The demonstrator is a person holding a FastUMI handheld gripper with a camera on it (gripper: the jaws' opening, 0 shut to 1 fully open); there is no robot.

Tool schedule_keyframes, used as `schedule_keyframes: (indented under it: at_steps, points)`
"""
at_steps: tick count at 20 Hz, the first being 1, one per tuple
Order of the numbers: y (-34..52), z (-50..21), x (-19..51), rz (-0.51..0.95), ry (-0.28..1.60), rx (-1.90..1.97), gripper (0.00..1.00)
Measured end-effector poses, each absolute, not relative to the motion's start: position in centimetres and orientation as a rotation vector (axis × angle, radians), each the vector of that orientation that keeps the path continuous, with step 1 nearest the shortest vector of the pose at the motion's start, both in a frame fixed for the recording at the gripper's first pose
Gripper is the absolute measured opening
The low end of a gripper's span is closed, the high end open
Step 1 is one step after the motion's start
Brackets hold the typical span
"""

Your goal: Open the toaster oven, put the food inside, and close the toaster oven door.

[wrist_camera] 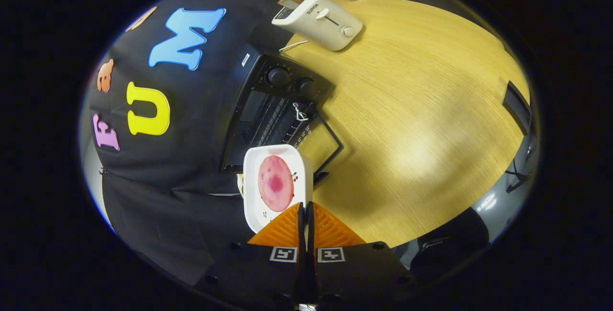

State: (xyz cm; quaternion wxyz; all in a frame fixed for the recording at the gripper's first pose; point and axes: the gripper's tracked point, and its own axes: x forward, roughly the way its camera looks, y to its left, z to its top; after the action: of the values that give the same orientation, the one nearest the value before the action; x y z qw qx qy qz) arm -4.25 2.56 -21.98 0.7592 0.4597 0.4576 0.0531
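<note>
At about nine o'clock from the white pop-up toaster sits the black toaster oven (268, 119), its glass door (318, 145) already dropped open toward the pale wooden desk (421, 124), so the cavity and its wire rack face us. Just ahead of the fingers we hold a white square plastic plate (275, 186) carrying a round pink slice of food (275, 182); the hand-held gripper (305, 215) has its fingers pressed together on the plate's near rim, which we judge keeps it level for insertion. The plate overlaps the oven's lower edge and has not yet entered. At three o'clock the desk lies bare. At twelve o'clock the white pop-up toaster (318, 21) stands well apart.
</note>
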Motion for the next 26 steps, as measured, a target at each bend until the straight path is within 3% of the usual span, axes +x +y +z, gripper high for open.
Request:
schedule_keyframes:
  at_steps: [19, 26]
  points:
    - [9.8, -27.2, 11.6, -0.025, 0.979, 1.198, 0.02]
    - [10.1, -26.5, 16.4, -0.102, 0.806, 1.262, 0.02]
